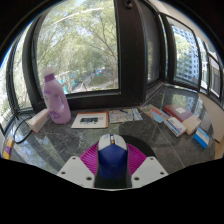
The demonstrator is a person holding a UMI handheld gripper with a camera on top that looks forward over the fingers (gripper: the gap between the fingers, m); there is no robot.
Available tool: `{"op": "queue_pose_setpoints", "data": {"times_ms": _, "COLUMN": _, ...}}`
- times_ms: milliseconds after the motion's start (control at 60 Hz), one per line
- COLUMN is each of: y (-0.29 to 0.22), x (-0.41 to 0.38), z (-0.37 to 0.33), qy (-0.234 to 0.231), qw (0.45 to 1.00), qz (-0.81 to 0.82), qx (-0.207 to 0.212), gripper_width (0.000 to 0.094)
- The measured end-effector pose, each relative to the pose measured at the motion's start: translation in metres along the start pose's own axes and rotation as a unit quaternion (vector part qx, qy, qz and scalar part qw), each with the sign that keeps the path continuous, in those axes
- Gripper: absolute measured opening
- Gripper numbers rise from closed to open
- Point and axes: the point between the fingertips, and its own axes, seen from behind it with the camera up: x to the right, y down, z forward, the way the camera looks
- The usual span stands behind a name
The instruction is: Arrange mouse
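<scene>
While we hold the tongs (112, 170) low over the tabletop (60, 145), the mouse (112, 155) sits between the two fingers, its flanks against the pink pads (92, 158), so we judge the tongs clenched on it, though the contact on the far side is partly hidden. It looks like a small computer mouse with a dark blue rounded back and a paler, whitish nose pointing away from us. We expect it to be light and rigid, a hard plastic shell that will not deform under pressure, but smooth and curved enough to slip if squeezed too high on the dome. The best hold, in our view, is across the two long sides near the middle, where the shell is widest and flattest. Beyond the mouse we see a pink bottle (56, 98) near the window, some papers (90, 120), and a cluster of small boxes (178, 120) well apart from it.
</scene>
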Motion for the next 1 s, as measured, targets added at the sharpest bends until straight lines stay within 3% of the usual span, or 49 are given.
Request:
{"op": "queue_pose_setpoints", "data": {"times_ms": 233, "y": 0.048, "x": 0.018, "z": 0.03, "qy": 0.007, "qw": 0.999, "qz": -0.006, "qx": -0.043, "gripper_width": 0.0538}}
{"op": "queue_pose_setpoints", "data": {"times_ms": 267, "y": 0.046, "x": 0.018, "z": 0.027, "qy": 0.004, "qw": 0.999, "qz": -0.011, "qx": -0.042, "gripper_width": 0.0616}}
{"op": "queue_pose_setpoints", "data": {"times_ms": 333, "y": 0.037, "x": 0.018, "z": 0.016, "qy": 0.007, "qw": 0.999, "qz": -0.021, "qx": -0.037, "gripper_width": 0.0871}}
{"op": "queue_pose_setpoints", "data": {"times_ms": 383, "y": 0.03, "x": 0.021, "z": 0.004, "qy": 0.013, "qw": 0.999, "qz": -0.023, "qx": -0.028, "gripper_width": 0.0835}}
{"op": "queue_pose_setpoints", "data": {"times_ms": 617, "y": -0.001, "x": 0.013, "z": -0.099, "qy": 0.031, "qw": 0.999, "qz": -0.019, "qx": 0.004, "gripper_width": 0.0856}}
{"op": "queue_pose_setpoints", "data": {"times_ms": 1000, "y": 0.009, "x": -0.009, "z": -0.281, "qy": 0.059, "qw": 0.997, "qz": -0.033, "qx": 0.046, "gripper_width": 0.0853}}
